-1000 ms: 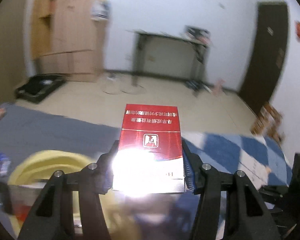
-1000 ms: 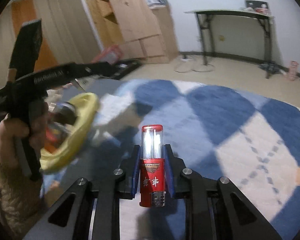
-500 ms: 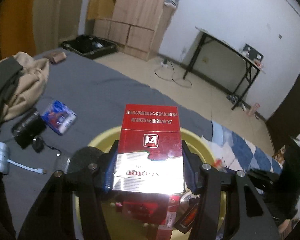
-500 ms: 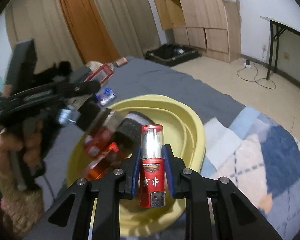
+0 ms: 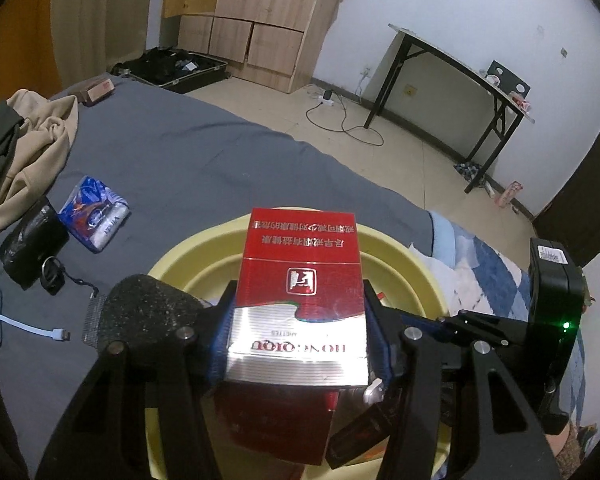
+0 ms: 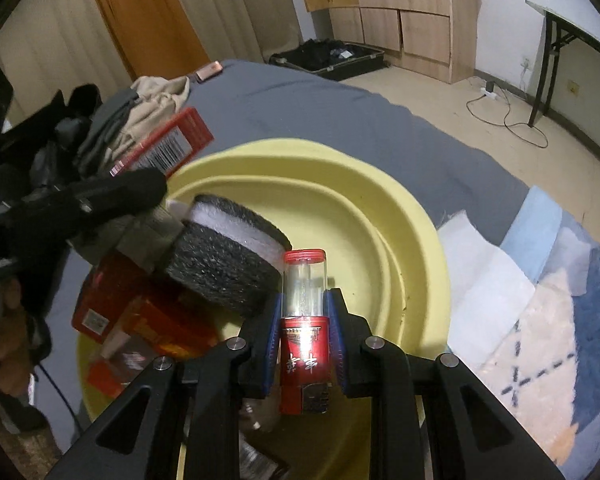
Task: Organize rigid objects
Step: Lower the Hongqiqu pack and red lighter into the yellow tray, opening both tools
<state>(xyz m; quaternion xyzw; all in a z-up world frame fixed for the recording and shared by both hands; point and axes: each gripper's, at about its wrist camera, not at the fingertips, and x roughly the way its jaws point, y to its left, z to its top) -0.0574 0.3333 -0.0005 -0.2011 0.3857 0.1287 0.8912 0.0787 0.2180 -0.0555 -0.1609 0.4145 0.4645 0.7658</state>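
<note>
Grey bed (image 5: 204,160) spreads ahead of both my grippers, the yellow basin (image 6: 340,200) sits right under them. My left gripper (image 5: 298,320) is clamped on the red pack (image 5: 300,280), held over the basin's near side. My right gripper (image 6: 304,332) is clamped on the red lighter (image 6: 304,344), above the basin, just right of the black sponge (image 6: 228,264) inside it.
</note>
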